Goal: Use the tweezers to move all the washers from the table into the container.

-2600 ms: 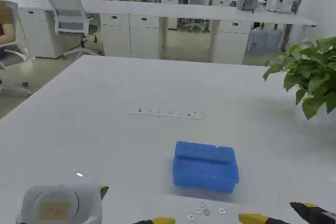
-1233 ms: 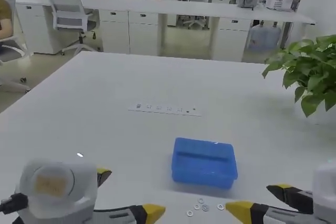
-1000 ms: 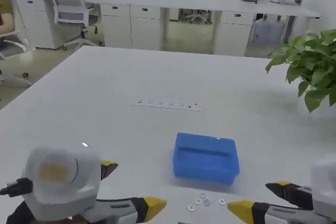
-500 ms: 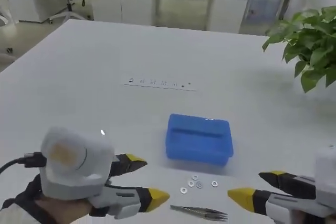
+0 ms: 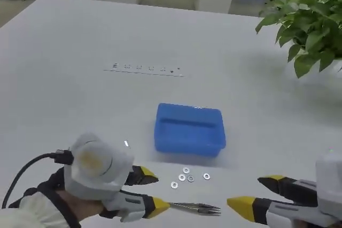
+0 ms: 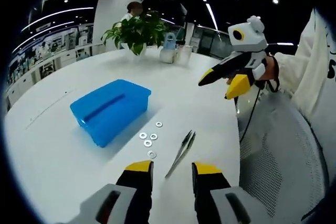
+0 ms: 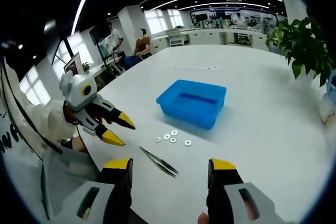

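Holding both tools low over the white worktop [image 5: 80, 105], we have the left hand-held gripper [image 5: 163, 191] with its yellow-tipped jaws parted by a modest gap and nothing between them. The right hand-held gripper [image 5: 244, 191] faces it from the other side, its jaws spread wider and likewise empty.

The tweezers [image 5: 195, 207] lie flat on the worktop between the two tools, ungrasped. In the head view one end sits right at the left tool's lower jaw tip, and we cannot tell whether they touch. In the left gripper view the tweezers stretch away from just ahead of the gap between the jaws.

Five washers [image 5: 187, 176] lie loosely clustered on the worktop, between the tweezers and the near wall of the blue container [image 5: 188, 130]. The container stands upright, and we see no washers inside it. A leafy plant [image 5: 310, 25] stands at the far right.
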### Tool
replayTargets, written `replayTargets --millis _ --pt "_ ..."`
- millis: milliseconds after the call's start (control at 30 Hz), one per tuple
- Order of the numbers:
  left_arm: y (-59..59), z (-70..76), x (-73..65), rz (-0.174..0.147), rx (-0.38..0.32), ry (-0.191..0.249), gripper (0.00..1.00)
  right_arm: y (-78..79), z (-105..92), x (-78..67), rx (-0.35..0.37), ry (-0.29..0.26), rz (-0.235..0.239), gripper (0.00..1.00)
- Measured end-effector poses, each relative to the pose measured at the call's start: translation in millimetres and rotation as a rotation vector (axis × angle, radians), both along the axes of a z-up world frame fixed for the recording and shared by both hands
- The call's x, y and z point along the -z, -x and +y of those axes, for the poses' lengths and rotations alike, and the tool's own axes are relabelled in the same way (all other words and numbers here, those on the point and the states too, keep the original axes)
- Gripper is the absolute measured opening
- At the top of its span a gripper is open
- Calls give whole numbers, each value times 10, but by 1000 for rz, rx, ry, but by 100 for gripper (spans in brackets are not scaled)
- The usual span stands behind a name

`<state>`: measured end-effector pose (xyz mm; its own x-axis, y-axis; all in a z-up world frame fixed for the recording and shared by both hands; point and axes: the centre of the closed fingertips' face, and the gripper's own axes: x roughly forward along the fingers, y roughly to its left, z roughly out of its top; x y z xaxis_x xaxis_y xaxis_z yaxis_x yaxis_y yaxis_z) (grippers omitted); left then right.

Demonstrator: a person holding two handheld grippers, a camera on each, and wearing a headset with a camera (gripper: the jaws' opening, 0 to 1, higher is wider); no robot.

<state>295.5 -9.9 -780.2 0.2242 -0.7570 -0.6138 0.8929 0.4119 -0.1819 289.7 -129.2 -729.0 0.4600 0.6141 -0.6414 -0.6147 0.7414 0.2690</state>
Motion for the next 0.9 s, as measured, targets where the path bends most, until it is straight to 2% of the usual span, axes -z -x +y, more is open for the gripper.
replayTargets --millis 100,233,433,467,500,633,900 --pt "7 -42 135 2 52 -27 24 11 -4 10 9 -1 11 56" --pt "-2 -74 304 7 87 -57 20 27 7 9 14 -3 19 54" --pt "39 -91 418 27 122 -58 14 47 58 34 3 2 30 53" --pt "39 -67 442 3 141 -80 13 44 69 35 0 2 29 53" --pt "26 -105 446 12 129 -66 8 42 74 32 -1 1 28 53" --pt "16 -111 433 -13 136 -66 2 33 115 12 -8 -4 24 52" --pt "47 -93 419 -40 164 -83 0 47 235 -21 -61 17 7 52"
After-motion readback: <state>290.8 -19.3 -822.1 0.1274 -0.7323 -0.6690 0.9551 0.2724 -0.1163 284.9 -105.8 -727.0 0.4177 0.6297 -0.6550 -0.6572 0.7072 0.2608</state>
